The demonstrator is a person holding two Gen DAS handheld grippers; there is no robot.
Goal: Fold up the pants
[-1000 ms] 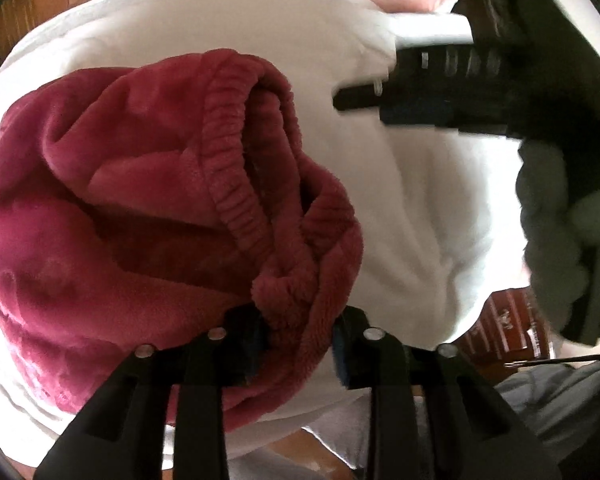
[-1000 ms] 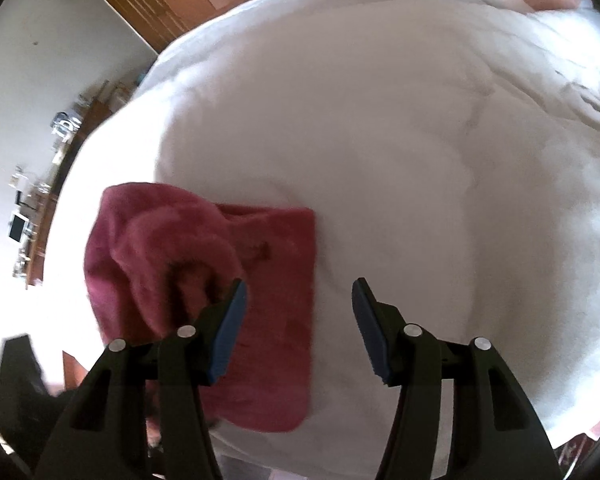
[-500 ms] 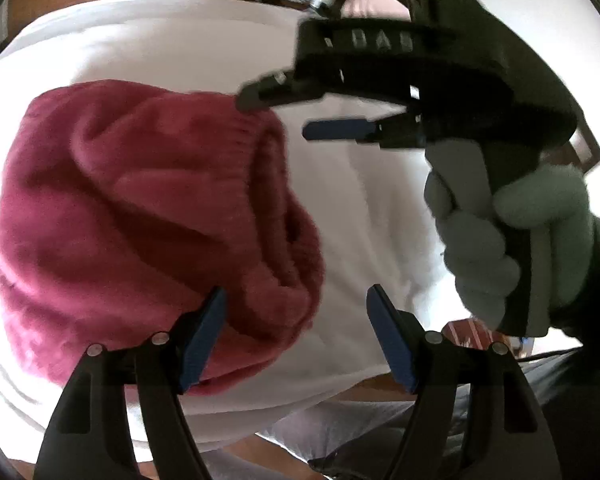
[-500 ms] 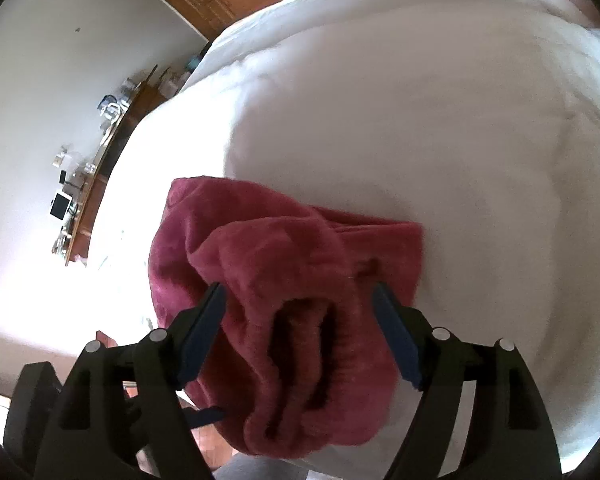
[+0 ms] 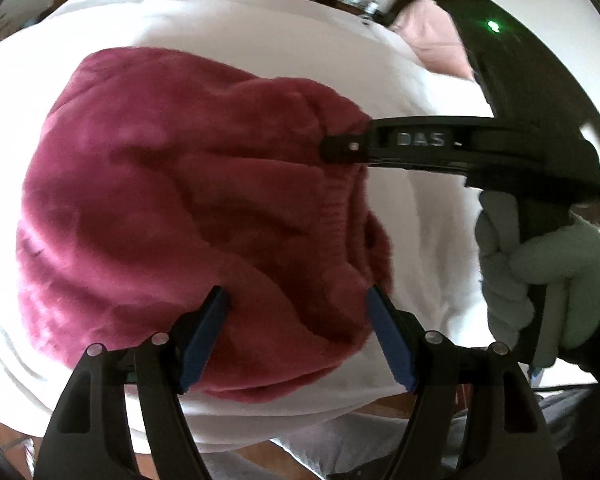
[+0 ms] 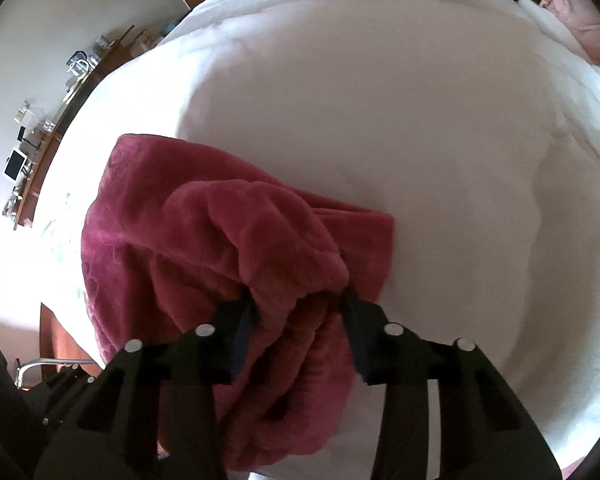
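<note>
The dark red fleece pants (image 5: 188,216) lie bunched in a folded heap near the edge of a white bed. My left gripper (image 5: 296,336) is open just above the heap's near edge and holds nothing. My right gripper (image 6: 298,320) is closed on a thick bunch of the pants' waistband fabric (image 6: 292,280). It also shows in the left wrist view (image 5: 340,148), reaching in from the right with its tip on the heap's ribbed waistband. The rest of the pants (image 6: 148,240) spreads to the left under it.
The white duvet (image 6: 380,120) covers the bed far and right. A pink pillow (image 6: 580,20) lies at the far right corner. A shelf with small items (image 6: 40,140) runs along the wall on the left. The bed's edge is close below the pants (image 5: 300,412).
My left gripper let go of the waistband and opened. My right gripper moved left over the pants and closed on the waistband fabric.
</note>
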